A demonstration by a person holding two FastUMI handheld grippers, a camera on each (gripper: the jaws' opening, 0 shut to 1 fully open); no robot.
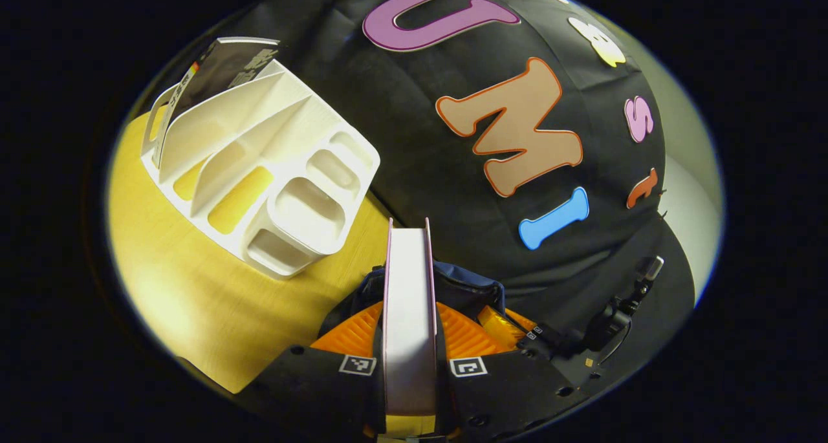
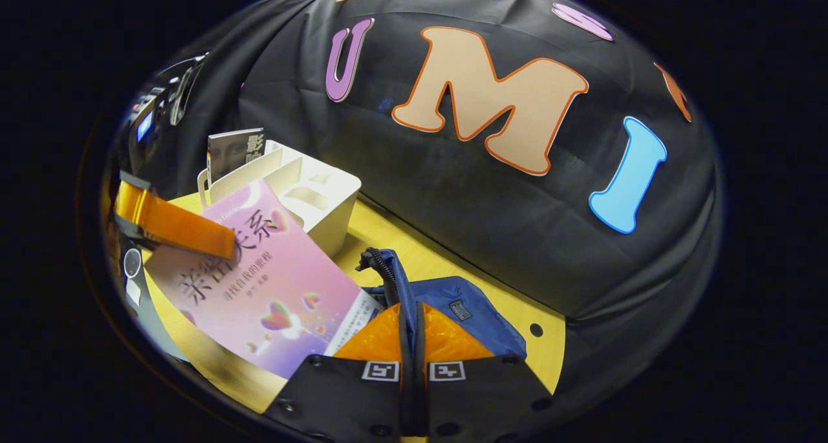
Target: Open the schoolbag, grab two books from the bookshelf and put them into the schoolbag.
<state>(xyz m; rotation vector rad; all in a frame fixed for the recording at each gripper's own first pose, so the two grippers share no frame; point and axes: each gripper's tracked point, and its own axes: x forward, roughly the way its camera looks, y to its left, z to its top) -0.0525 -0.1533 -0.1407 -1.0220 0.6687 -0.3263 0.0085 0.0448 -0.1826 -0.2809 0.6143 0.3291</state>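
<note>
Left gripper [image 1: 410,313] has its jaws pinching a pink-covered book [image 1: 409,313] edge-on, white page block facing the camera, one finger pressed on each cover. In the right gripper view that same pink-covered book [image 2: 272,288] shows its front w/ heart pictures, tilted, lower corner down by the bag's opening, and the left gripper's finger [image 2: 174,226] lies across the upper part of the cover. Under the book in the left gripper view: the dark blue fabric schoolbag [image 1: 469,288], sitting on the light wooden tabletop [image 1: 194,294] just in front of the black cloth wall. Right gripper [image 2: 413,339] has its jaws nearly together, pinching a dark strip of the schoolbag [image 2: 453,301] btwn them, prob. the zip edge, can't tell exactly which part; the zipper track runs up from the fingers to a raised blue flap. Back left on the table, the white plastic bookshelf [image 1: 272,171] w/ slanted dividers and small cups at one end; a grey-black book [image 1: 220,74] stands in its far slot, leaning. In the right gripper view the bookshelf [image 2: 310,197] sits behind the pink book, grey-black book [image 2: 234,149] upright at its rear.
</note>
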